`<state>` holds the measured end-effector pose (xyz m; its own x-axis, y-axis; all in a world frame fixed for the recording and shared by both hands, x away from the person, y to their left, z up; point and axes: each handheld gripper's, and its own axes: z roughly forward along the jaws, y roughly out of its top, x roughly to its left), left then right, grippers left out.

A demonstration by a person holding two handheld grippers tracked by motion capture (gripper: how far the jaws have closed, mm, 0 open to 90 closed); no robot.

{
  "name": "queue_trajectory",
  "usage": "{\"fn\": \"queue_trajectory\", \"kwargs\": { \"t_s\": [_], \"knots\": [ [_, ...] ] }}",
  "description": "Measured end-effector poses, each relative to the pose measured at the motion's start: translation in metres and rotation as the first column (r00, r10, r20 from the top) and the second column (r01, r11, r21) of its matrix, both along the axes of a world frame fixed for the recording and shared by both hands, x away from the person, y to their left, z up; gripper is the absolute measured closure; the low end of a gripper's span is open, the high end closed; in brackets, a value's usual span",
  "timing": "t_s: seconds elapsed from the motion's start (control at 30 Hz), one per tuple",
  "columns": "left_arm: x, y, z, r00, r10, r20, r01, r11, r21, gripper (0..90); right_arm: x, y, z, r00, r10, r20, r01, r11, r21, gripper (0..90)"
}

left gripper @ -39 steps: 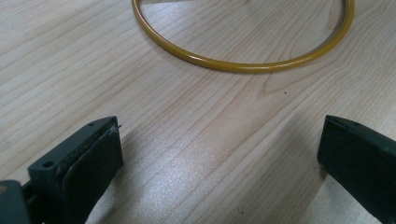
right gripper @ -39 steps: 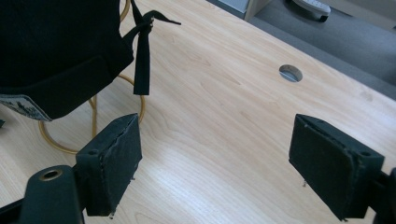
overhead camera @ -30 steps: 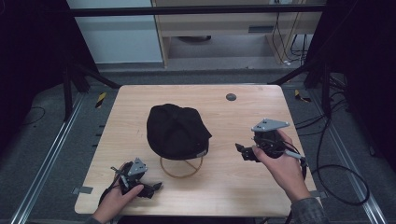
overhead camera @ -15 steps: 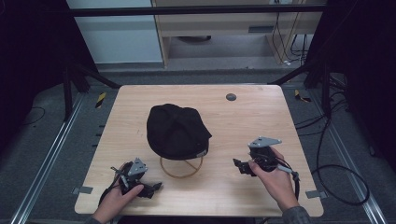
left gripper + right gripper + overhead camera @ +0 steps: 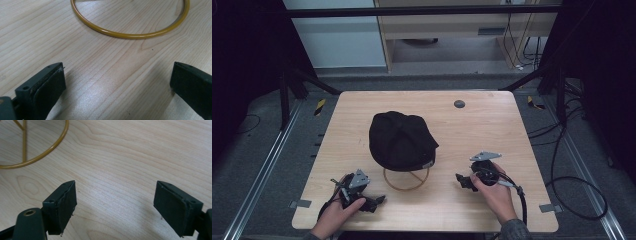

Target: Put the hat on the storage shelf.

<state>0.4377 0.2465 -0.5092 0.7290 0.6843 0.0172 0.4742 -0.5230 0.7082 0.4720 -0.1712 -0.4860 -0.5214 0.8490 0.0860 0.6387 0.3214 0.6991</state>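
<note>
Right hand-held gripper [image 5: 466, 181] has dropped toward bench [image 5: 512, 125] near edge, jaws apart, empty; left hand-held gripper [image 5: 371, 201] unmoved, apart; black cap [image 5: 399, 140] sits on gold stand [image 5: 406, 181].

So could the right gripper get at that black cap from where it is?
Probably yes: the right gripper has open jaws, and only bare table lies between it and the cap.

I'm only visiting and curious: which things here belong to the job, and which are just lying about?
Part of the job:
black cap
gold wire stand under the cap
left gripper, open
right gripper, open

Just lying about:
small dark disc at the table's far edge
cables on the floor
</note>
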Motion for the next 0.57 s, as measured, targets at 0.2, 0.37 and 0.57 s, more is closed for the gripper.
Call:
{"fn": "queue_trajectory", "kwargs": {
  "t_s": [0.2,0.37,0.57],
  "knots": [
    [0.000,0.000,0.000,1.0000,0.000,0.000,0.000,1.0000,0.000,0.0,0.004,0.008,-0.015,0.9998,-0.016,-0.011,0.015,0.999,-0.048,14.3],
    [0.000,0.000,0.000,1.0000,0.000,0.000,0.000,1.0000,0.000,0.0,0.003,0.012,-0.019,0.9994,-0.008,0.035,0.011,0.997,-0.079,11.1],
    [0.000,0.000,0.000,1.0000,0.001,0.000,-0.001,1.0000,0.000,0.0,-0.002,0.012,-0.025,0.9957,-0.030,0.087,0.034,0.998,-0.044,8.8]
  ]
}}
